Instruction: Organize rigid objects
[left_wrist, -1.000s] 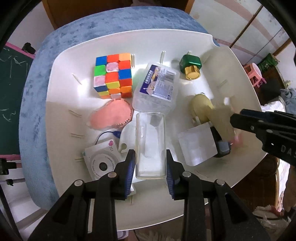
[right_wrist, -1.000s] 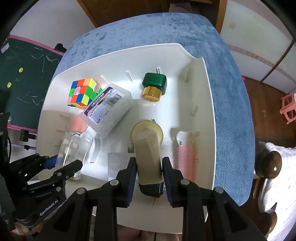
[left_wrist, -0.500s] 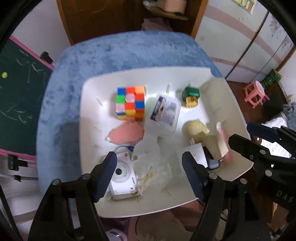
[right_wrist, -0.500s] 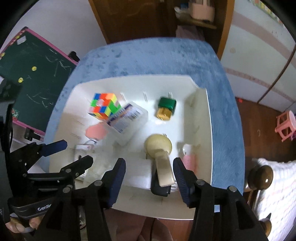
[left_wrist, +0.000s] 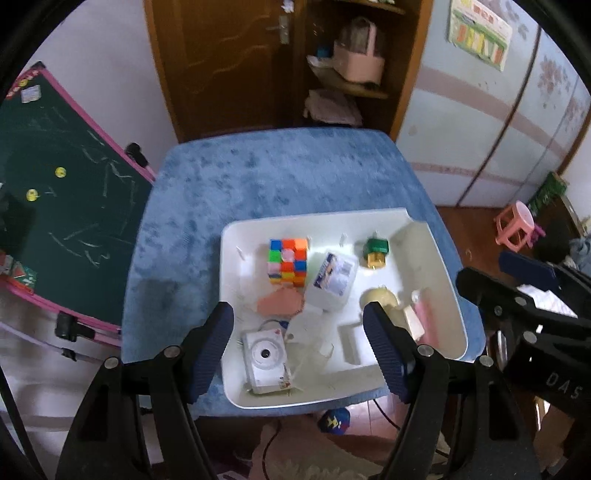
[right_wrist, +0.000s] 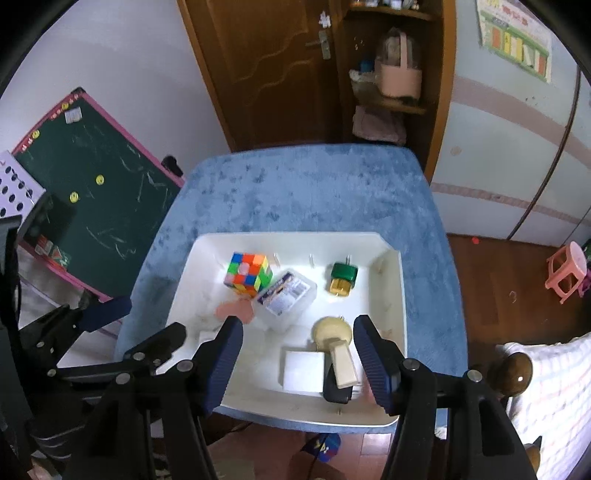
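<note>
A white bin (left_wrist: 369, 213) (right_wrist: 295, 235) on the blue table holds a colour cube (left_wrist: 288, 260) (right_wrist: 247, 275), a clear labelled box (left_wrist: 332, 280) (right_wrist: 288, 295), a green and gold bottle (left_wrist: 376, 253) (right_wrist: 343, 278), a white toy camera (left_wrist: 264, 354), a clear glass (left_wrist: 314, 356), a white block (right_wrist: 303, 369) and a beige brush (right_wrist: 338, 345). My left gripper (left_wrist: 299, 332) hangs open high above the camera and glass, holding nothing. My right gripper (right_wrist: 300, 341) is above the brush and block; its jaws are opening with nothing pressed between them.
A pink flat piece (left_wrist: 280, 303) lies under the cube. The far half of the blue table (left_wrist: 277, 177) is bare. A green chalkboard (left_wrist: 66, 206) stands at the left, a wooden door and shelf behind, a pink stool (right_wrist: 567, 271) on the floor at the right.
The left gripper let go of the clear glass and the right let go of the beige brush. Both opened and rose well above the bin, which now looks smaller.
</note>
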